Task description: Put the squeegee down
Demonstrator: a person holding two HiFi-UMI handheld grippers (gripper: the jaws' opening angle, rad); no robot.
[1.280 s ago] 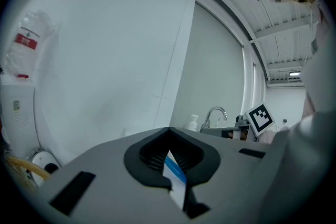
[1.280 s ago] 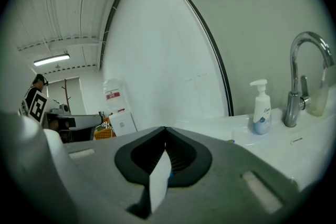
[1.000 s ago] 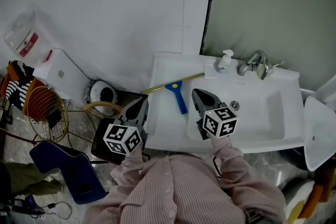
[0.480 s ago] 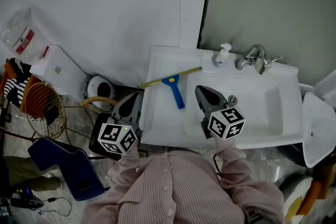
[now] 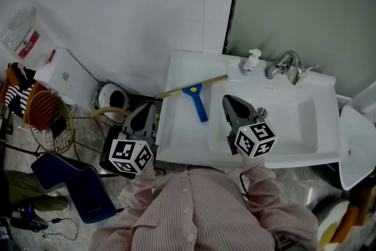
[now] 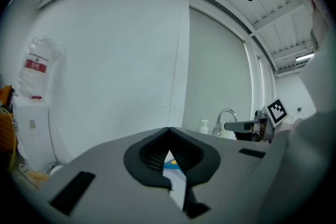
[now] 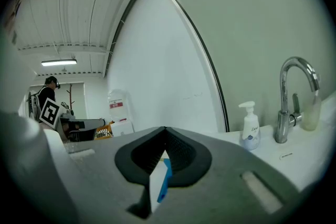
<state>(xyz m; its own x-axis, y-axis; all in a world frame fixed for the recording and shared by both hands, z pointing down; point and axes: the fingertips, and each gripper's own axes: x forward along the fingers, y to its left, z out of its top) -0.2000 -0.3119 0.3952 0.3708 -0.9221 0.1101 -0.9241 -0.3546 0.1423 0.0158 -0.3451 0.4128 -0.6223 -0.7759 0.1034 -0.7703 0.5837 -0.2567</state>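
The squeegee (image 5: 197, 104), with a blue handle and a long yellowish blade, lies flat on the left part of the white sink top (image 5: 176, 144). Nothing holds it. My right gripper (image 5: 228, 101) hovers over the basin just right of the handle, shut and empty. My left gripper (image 5: 147, 110) hangs off the sink's left edge, also shut and empty. In the right gripper view the jaws (image 7: 165, 131) meet at the tips, and a sliver of the blue squeegee (image 7: 166, 180) shows through the gap below. The left gripper view shows its jaws (image 6: 169, 134) closed too.
A soap dispenser (image 5: 251, 62) and a chrome faucet (image 5: 285, 67) stand at the back of the sink, against the wall. A wire basket (image 5: 50, 120), a water dispenser (image 5: 64, 76) and a blue chair (image 5: 70, 185) are on the floor to the left.
My right gripper has drifted a little to the right, away from the squeegee's handle. The squeegee lies where it was and the left gripper has barely moved.
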